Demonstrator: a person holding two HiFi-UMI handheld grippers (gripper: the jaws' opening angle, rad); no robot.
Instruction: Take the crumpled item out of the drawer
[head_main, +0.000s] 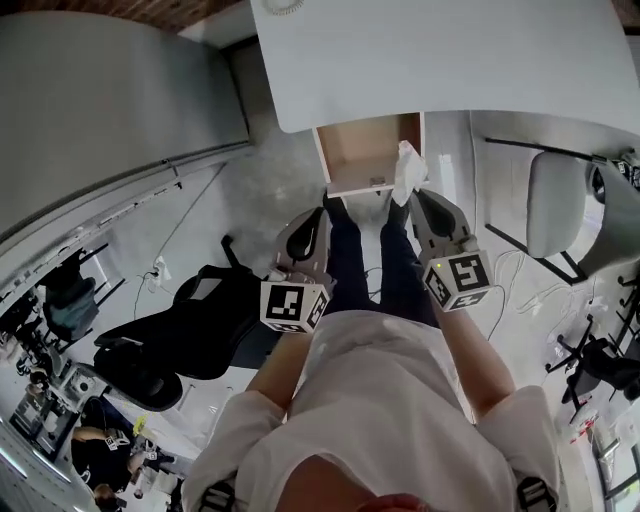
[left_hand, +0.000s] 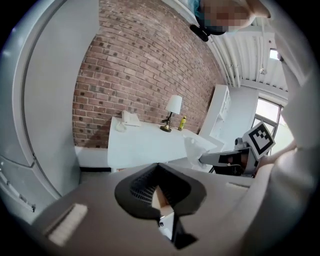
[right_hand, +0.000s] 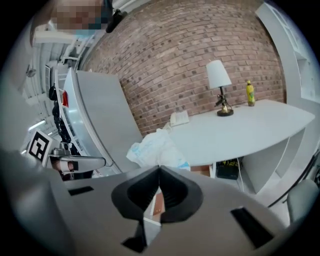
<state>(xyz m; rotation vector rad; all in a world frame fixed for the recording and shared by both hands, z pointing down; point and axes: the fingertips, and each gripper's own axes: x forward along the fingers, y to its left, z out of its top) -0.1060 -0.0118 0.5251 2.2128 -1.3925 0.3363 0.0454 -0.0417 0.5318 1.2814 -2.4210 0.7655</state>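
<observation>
Pale office floor fills the head view, w/ white desk (head_main: 450, 60) up top and a wood-lined drawer (head_main: 365, 150) open under its edge. Black chair (head_main: 200, 320) at left, white chair (head_main: 555, 205) at right, person's legs (head_main: 350, 260) between the grippers. Right gripper (head_main: 410, 198) is clamped on the crumpled item (head_main: 408, 170), a white wad over the drawer's right front corner. Left gripper (head_main: 325, 212) hangs near the drawer's left front.

Left gripper view: brick wall (left_hand: 140, 65) behind, lamp (left_hand: 173, 107) and yellow bottle (left_hand: 183, 123) on desk. Left gripper (left_hand: 159, 165) jaws pressed together, nothing between.

Right gripper view: right gripper (right_hand: 159, 168) pinches the crumpled item (right_hand: 155, 150) by its lower edge. It's white w/ pale-blue patches, heavily creased, and covers part of the desk edge. Grey cabinet (right_hand: 100, 115) stands at left.
</observation>
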